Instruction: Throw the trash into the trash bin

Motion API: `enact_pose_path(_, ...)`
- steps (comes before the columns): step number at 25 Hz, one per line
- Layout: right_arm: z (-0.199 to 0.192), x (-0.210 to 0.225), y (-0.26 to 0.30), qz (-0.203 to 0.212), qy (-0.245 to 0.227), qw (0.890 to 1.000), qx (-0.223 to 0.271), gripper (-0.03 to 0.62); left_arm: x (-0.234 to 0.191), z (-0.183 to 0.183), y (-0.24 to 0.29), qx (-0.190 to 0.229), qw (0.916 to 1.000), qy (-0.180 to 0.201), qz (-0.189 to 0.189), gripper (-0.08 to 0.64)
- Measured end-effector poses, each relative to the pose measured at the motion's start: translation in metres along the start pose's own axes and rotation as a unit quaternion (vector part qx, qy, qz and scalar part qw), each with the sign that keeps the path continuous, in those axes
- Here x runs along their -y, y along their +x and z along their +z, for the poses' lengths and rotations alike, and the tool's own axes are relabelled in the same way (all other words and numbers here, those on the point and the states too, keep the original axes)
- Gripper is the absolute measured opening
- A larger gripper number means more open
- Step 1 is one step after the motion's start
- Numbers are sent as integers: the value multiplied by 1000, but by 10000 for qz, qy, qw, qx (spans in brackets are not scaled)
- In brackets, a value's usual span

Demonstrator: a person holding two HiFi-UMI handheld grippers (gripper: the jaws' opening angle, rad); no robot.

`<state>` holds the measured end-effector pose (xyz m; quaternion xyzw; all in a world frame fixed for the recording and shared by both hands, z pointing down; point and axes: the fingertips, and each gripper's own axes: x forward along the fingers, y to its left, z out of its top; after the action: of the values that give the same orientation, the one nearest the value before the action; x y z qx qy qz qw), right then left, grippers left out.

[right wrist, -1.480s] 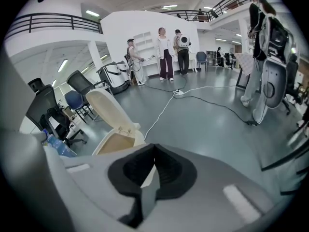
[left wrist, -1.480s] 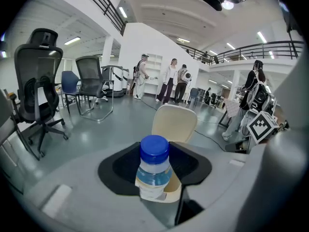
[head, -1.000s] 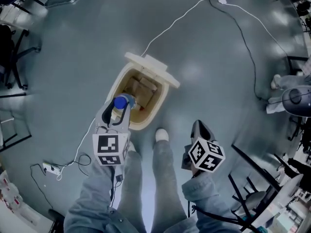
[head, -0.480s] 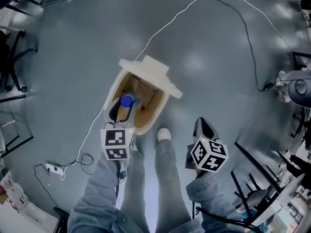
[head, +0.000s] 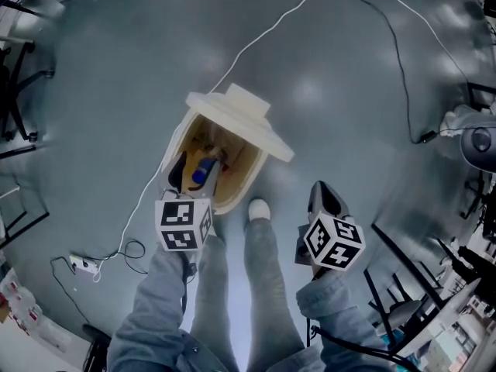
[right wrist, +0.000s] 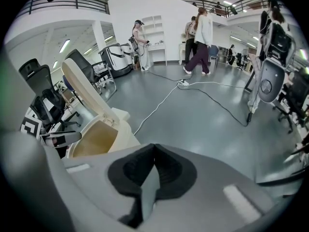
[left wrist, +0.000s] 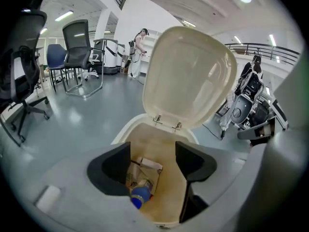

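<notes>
A cream trash bin (head: 172,141) stands open on the grey floor, its lid (head: 240,116) tipped back. My left gripper (head: 194,178) hangs over its mouth, and its jaws have just been opening. A bottle with a blue cap (head: 203,170) lies loose inside the bin, below the jaws and free of the pads. In the left gripper view the gripper (left wrist: 152,153) stands open above the bottle (left wrist: 141,196) and some paper trash on the bin's inner wall (left wrist: 166,187). My right gripper (head: 319,196) is off to the bin's right, shut and empty (right wrist: 153,153).
The person's legs and a white shoe (head: 258,210) stand just in front of the bin. A white cable (head: 271,33) runs from the bin across the floor. A power strip (head: 81,265) lies at the left. Office chairs (left wrist: 79,57) and people (right wrist: 198,37) are farther off.
The left gripper has sunk toward the bin's mouth and opened. The blue-capped bottle that it held has dropped into the bin. The right gripper has barely shifted.
</notes>
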<state>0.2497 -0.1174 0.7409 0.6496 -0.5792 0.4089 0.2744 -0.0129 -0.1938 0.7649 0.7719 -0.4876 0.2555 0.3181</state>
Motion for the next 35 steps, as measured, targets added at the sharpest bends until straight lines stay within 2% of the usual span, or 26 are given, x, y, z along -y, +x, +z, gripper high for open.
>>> enact_pose_path(6,1,-11,1,75,-22,10000,22,3,-16,9,-18,231,9994,-126,203,288)
enact_pose_path(15,12,-36,-23,205,-27,9994,262,3,-20,24,-63,436,9986,-173,225,283)
enact_pose_path(17,19,-46,-39,290,-54,9989,354,3,-17,34,-84,515,9983,-198,190,224)
enact_pose_path(21,43,-68,-88,505,-275,9961,662,3,-10,67,-138,720,9971,-241,50,87)
enact_pose_path(24,58,-85,-136,679,-515,9926,862,3,6,86,-190,790,9965,-250,-138,12)
enact_pose_path(31,126,-125,-261,1085,-837,9790,1507,3,38,162,-321,1421,9897,-49,150,9)
enact_pose_path(35,163,-132,-331,1208,-878,9694,1946,3,40,205,-394,1942,9793,91,563,9)
